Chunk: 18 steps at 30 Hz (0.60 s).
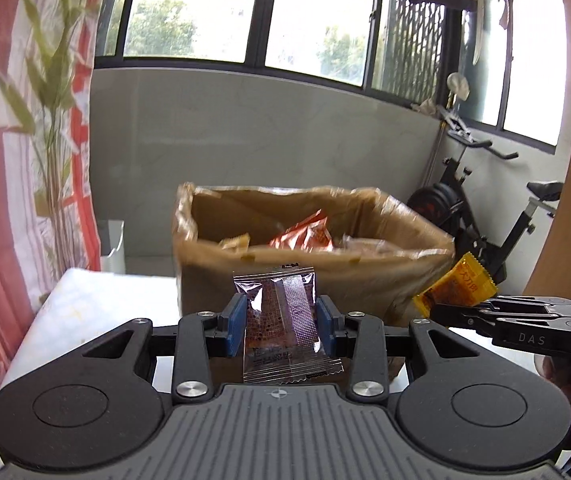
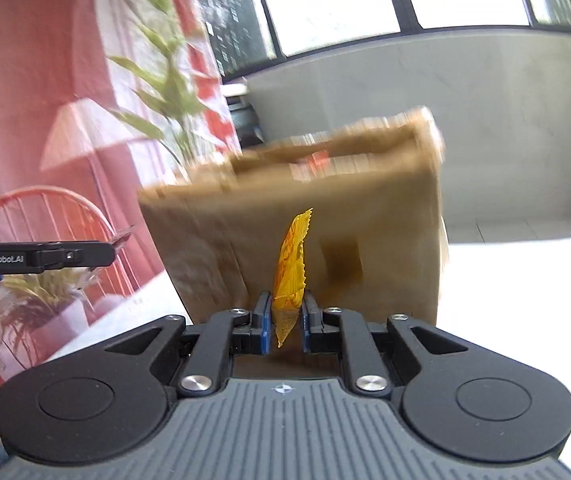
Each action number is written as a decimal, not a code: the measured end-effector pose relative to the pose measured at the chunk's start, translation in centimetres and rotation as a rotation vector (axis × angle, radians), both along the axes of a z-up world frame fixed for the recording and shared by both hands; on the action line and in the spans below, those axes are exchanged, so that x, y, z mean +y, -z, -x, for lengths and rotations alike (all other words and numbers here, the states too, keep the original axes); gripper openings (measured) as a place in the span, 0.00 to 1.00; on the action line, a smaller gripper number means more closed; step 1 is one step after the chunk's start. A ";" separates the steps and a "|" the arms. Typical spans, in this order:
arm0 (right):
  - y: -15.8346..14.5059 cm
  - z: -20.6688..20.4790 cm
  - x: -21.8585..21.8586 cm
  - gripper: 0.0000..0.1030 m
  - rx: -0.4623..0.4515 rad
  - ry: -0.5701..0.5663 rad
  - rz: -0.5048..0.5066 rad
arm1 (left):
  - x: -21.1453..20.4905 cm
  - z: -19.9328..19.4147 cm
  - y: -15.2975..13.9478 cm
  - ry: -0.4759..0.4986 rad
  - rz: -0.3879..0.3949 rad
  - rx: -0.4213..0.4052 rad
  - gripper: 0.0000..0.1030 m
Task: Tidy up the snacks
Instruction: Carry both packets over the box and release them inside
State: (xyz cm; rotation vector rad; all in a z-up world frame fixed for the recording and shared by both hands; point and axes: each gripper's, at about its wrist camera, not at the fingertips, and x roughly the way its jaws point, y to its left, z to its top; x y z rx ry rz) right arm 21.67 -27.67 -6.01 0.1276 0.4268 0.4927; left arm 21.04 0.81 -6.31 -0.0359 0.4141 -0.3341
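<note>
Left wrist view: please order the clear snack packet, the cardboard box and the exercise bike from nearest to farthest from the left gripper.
1. Clear snack packet: between the fingers of the left gripper, centre.
2. Cardboard box: right behind the packet, on the table.
3. Exercise bike: behind the box, to the right, by the window.

A cardboard box (image 1: 313,256) is set on the table (image 1: 97,312), snack packets (image 1: 301,236) lying inside. Before it, a clear packet (image 1: 281,320) is held left, a sachet (image 1: 457,284) right. An exercise bike (image 1: 497,216) is placed behind.
</note>
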 end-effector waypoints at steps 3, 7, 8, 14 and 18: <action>-3.1 -2.0 0.3 0.15 -0.058 -0.005 0.021 | -1.2 -2.4 -2.2 0.011 0.003 -0.052 0.39; -5.3 -6.3 1.5 0.15 -0.079 0.042 0.078 | -3.7 -6.5 -3.3 -0.015 -0.042 -0.076 0.39; -5.2 -7.5 1.8 0.15 -0.061 0.050 0.081 | -4.2 -7.5 -3.4 -0.022 -0.045 -0.070 0.39; -4.0 -12.7 3.2 0.15 0.030 0.122 0.158 | -6.7 -12.1 -2.3 -0.072 -0.075 -0.020 0.39; -3.2 -13.8 3.6 0.23 0.054 0.139 0.198 | -7.4 -13.7 -1.4 -0.054 -0.080 0.024 0.49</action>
